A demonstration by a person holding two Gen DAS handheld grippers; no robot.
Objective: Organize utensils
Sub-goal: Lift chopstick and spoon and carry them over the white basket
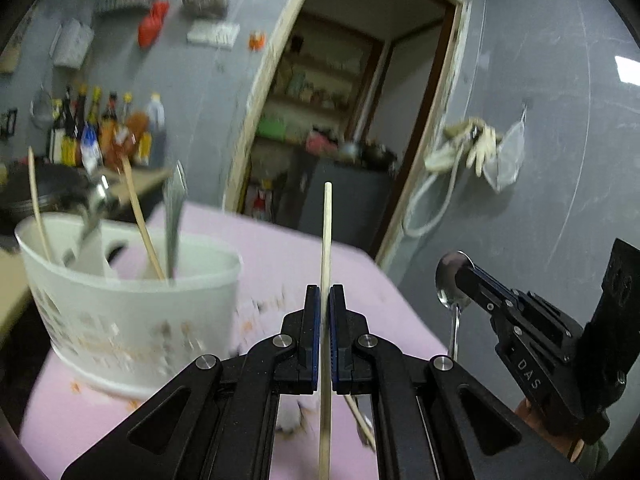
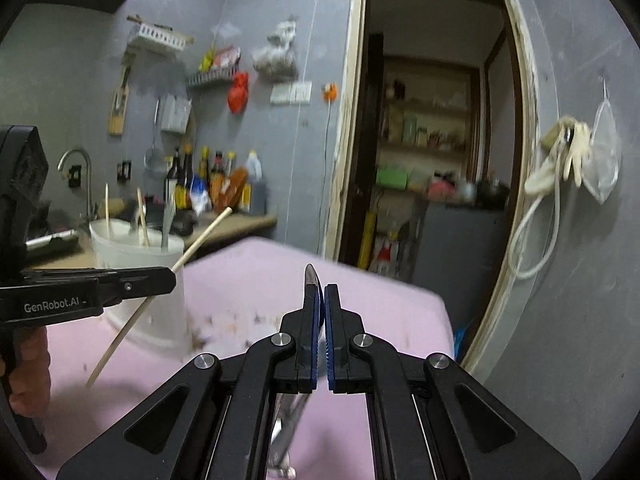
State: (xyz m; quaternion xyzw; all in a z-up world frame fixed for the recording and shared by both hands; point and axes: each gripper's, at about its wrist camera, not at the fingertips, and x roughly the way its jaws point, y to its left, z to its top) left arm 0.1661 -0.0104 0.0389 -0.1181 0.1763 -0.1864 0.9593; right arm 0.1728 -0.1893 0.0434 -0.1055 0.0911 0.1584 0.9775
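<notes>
Wooden chopstick (image 1: 326, 240) stands pinched upright in the left tongs (image 1: 324, 300), right of the white holder (image 1: 132, 300) on the pink counter (image 1: 304, 256); right tongs (image 2: 320, 300) clamp a spoon (image 1: 450, 280). Best swing left over the rim, lower end-first, then release.

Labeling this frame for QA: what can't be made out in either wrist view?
- Left wrist: chopstick lower end, cut off by the frame edge.
- Left wrist: second stick under the left gripper, mostly hidden by its linkage.
- Right wrist: spoon seen edge-on inside the right gripper; handle hidden by linkage.
- Both: holder print and contents' lower ends, motion-blurred or behind its wall.
</notes>
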